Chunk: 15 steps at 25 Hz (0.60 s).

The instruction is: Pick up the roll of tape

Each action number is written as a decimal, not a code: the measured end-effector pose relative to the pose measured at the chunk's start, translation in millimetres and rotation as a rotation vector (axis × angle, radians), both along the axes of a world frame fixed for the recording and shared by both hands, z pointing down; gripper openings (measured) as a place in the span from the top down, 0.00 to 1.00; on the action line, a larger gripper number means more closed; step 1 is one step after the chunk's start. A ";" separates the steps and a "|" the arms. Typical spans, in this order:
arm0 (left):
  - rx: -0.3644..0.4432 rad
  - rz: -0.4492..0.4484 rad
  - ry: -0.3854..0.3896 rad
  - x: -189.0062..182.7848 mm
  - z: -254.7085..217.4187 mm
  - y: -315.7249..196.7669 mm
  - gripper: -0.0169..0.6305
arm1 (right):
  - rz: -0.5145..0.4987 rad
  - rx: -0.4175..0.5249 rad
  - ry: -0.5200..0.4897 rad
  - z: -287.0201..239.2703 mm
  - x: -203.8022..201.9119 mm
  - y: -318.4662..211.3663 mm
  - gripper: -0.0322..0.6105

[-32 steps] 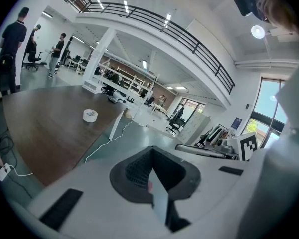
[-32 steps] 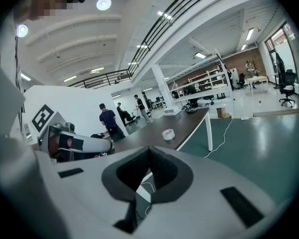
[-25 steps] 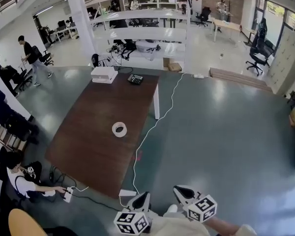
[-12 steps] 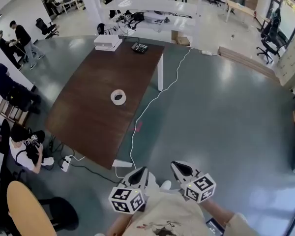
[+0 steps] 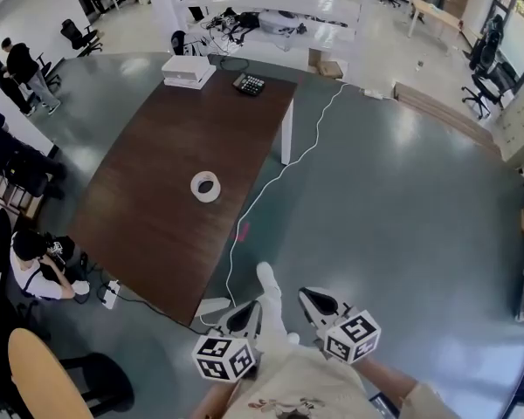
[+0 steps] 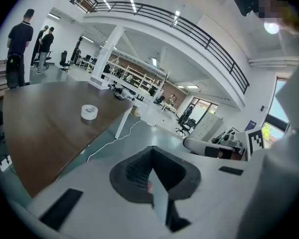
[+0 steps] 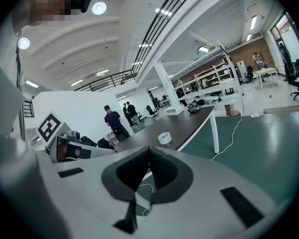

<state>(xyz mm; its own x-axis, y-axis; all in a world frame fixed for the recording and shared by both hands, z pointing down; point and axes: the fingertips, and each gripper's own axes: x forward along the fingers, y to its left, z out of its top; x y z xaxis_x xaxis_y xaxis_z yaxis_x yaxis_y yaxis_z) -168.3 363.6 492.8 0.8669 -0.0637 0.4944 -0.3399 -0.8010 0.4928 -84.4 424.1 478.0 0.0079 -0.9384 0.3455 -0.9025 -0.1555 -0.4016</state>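
Roll of tape (image 5: 205, 186) is lying flat and untouched, well apart from both tools, so I am judging the pickup as not yet begun: the whole approach, the opening of a tool and the grasp are all waiting to be done.

Nearest to the holder, the left tool (image 5: 247, 314) is hanging low over the floor with its jaws pressed together and nothing between them. The right tool (image 5: 316, 303) is riding just beside it, to its right, with its jaws likewise pressed together and empty. Both are pointing roughly toward the far left, where the tape is sitting. A white shoe (image 5: 269, 282) is showing between and just beyond them.

Further out, a white cable (image 5: 264, 190) is trailing across the green floor along the right edge of the brown surface (image 5: 148, 234). A person (image 5: 37, 267) is crouching on the floor at the surface's near left corner.

The tape is resting near the middle of that surface, a little toward its right edge, with bare wood all round it. At the far end a white box (image 5: 189, 71) and a dark keypad device (image 5: 249, 84) are sitting, well apart from the tape.

One tool, I reckon, is going to need to spread before it can close on the ring.
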 end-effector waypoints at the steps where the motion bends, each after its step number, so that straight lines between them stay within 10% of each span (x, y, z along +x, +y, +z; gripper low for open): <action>1: -0.012 -0.004 -0.002 15.7 3.9 -14.8 0.96 | -0.004 -0.010 0.005 2.4 15.4 -14.0 0.94; 15: -0.010 -0.139 -0.026 171.7 -6.6 -284.5 0.96 | -0.148 -0.009 0.010 -4.7 167.6 -274.0 0.94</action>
<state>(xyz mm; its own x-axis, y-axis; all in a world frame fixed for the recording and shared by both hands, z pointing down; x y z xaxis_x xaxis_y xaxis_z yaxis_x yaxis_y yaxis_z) 3.3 79.1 486.3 0.8371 -0.1770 0.5176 -0.4597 -0.7404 0.4903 83.3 150.0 473.3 -0.1267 -0.9264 0.3546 -0.9199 -0.0240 -0.3914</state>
